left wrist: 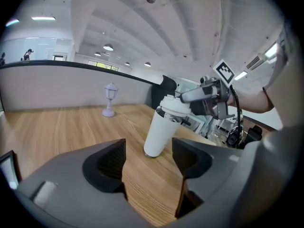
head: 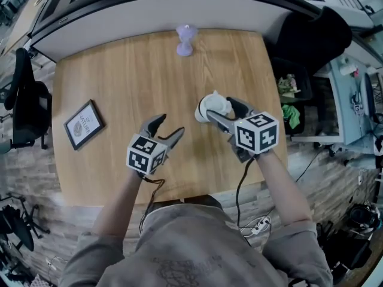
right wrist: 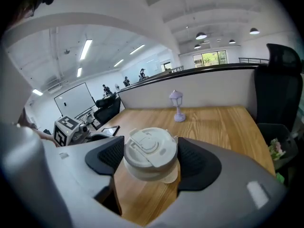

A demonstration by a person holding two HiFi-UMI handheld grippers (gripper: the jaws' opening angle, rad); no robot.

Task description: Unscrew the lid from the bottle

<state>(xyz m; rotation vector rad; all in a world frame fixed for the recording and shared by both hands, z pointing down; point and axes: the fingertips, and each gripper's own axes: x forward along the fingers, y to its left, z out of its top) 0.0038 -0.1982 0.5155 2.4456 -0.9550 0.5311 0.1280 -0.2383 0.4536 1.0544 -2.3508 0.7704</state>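
The right gripper [head: 219, 110] clamps the lid [right wrist: 150, 151], not yet off the bottle [left wrist: 159, 132], which leans mid-table [head: 119, 76] on its base. The left gripper [head: 170, 125], open and empty, hangs near-left, apart. Unbraced, the bottle may spin or topple.

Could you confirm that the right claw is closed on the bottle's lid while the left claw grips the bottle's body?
Not quite: the left claw is open and empty, short of the bottle, as the left gripper view shows. The right claw is indeed closed on the lid.
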